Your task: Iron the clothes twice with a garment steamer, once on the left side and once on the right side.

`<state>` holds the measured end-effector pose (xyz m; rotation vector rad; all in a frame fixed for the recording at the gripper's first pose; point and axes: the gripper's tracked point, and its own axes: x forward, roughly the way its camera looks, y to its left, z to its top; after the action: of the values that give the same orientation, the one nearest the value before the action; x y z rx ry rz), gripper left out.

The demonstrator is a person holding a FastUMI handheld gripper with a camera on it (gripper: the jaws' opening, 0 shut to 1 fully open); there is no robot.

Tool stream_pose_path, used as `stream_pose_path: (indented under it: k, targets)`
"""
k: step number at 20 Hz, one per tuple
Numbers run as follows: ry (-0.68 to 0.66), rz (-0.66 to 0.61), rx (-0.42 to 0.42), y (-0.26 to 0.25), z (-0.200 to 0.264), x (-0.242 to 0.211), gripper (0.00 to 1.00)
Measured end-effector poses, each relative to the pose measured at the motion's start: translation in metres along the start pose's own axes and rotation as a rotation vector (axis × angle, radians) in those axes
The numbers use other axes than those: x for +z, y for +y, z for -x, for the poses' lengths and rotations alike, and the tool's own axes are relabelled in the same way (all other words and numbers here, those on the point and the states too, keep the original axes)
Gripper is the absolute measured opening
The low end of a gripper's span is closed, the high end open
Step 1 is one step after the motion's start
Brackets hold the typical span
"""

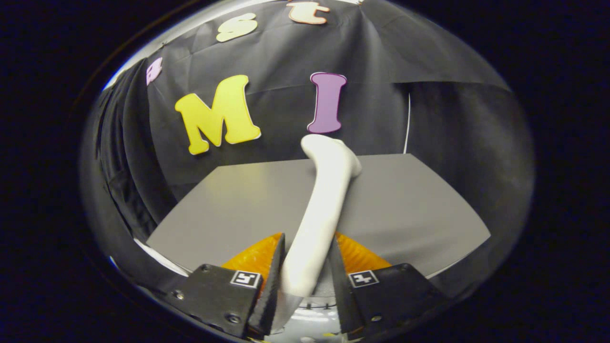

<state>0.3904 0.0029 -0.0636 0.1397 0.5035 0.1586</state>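
Right at the gripper (pixel 305 267), the jaws are clamped on the white handle of the garment steamer (pixel 321 209), one finger pressing each flank of it, so the tool is firmly in hand. The handle runs up and forward from between the jaws, bending at its far end into the head, which sits above the far part of the grey table (pixel 410 209). Just behind the fingers, on either side of the handle, an orange ribbed piece (pixel 252 257) peeks out; I can't tell whether it is part of the steamer's base or something lying on the table. Beyond all that, only the dark booth wall. As for progress: the steamer is picked up, that much looks done, but no garment is in sight ahead of the head, so I judge neither the left pass nor the right pass can be credited yet, and both strokes remain. The count: one steamer, one gripper with two fingers, one table, one orange piece seen in two patches.
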Motion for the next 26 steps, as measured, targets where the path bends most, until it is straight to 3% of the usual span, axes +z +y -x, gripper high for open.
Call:
stream_pose_path:
  k: [1, 3, 8, 16, 26]
  targets:
    - [0.001, -0.016, 0.013, 0.002, 0.001, -0.001, 0.42]
    - [-0.007, -0.011, 0.019, 0.005, 0.004, -0.003, 0.34]
    - [-0.075, -0.046, 0.047, 0.029, 0.035, 0.0, 0.32]
    - [-0.216, -0.071, 0.105, 0.096, 0.124, 0.034, 0.32]
    - [-0.428, 0.007, 0.22, 0.251, 0.218, 0.098, 0.31]
